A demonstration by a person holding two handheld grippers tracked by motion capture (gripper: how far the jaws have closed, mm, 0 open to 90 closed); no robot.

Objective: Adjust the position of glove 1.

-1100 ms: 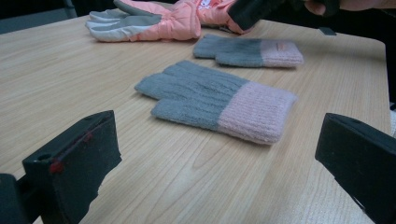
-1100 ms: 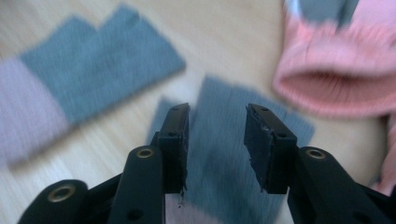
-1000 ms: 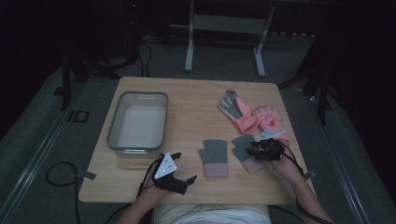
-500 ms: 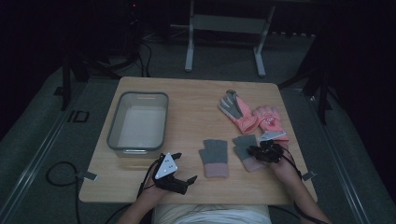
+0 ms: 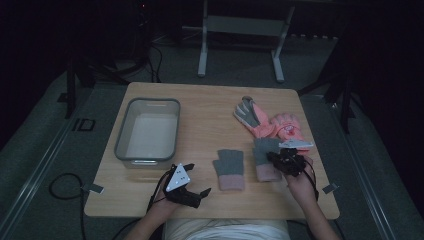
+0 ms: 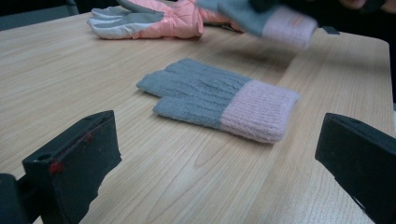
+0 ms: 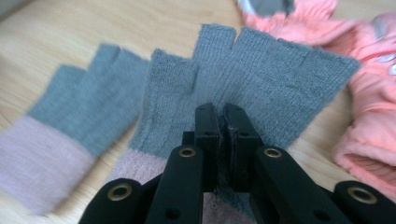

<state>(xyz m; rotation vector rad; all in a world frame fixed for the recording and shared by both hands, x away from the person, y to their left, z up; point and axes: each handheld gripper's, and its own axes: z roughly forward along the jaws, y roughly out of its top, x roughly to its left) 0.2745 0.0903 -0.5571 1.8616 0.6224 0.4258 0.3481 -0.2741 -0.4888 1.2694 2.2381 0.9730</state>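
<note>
The right hand-held gripper [image 5: 286,162] had just been closing its jaws, and in the right gripper view they stood pinched together on the knit fabric of the right grey glove [image 7: 261,79], near where its grey part met the pink cuff. In the left gripper view that glove hung clear of the worktop [image 5: 210,107], cuff end tilted toward the near edge. In the high view it sat close to the worktop's near right corner.

The left grey glove [image 5: 229,168] lay flat on the worktop just beside it, toward the middle of the near edge, fingers pointing to the far edge.

The left hand-held gripper [image 5: 192,192] rested by the near edge, left of centre, its jaws spread wide with nothing between them.

A pair of pink ski gloves [image 5: 270,122] lay toward the right edge, beyond the held glove. A clear tub [image 5: 147,132] stood near the left edge.
</note>
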